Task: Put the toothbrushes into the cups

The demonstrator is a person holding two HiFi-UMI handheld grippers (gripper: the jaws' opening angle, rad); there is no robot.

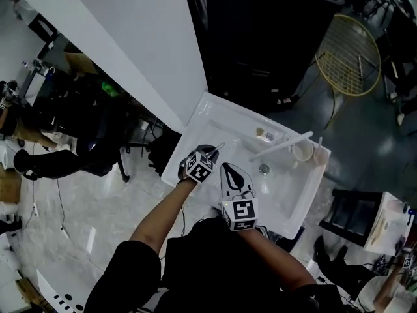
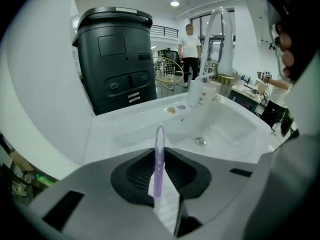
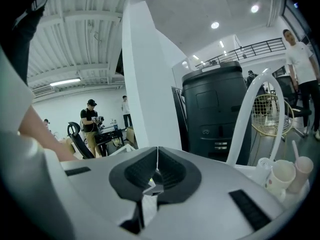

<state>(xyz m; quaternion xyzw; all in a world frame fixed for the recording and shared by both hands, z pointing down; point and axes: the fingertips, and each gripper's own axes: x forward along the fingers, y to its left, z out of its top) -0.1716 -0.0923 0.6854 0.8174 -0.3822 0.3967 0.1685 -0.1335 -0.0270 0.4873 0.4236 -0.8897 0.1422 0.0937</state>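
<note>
My left gripper is shut on a purple toothbrush, whose end sticks up past the jaws over the near left part of the white sink. In the head view the brush shows just beyond the jaw tips. Two cups stand on the sink's far right corner, a white one and a pinkish one with a thin handle standing in it. Both show in the right gripper view, white and pinkish. My right gripper is shut with nothing in it, beside the left.
A white faucet arches over the basin, with the drain below it. A small object lies on the back ledge. A tall black bin stands behind the sink, a yellow wire chair to its right. A white wall is at left.
</note>
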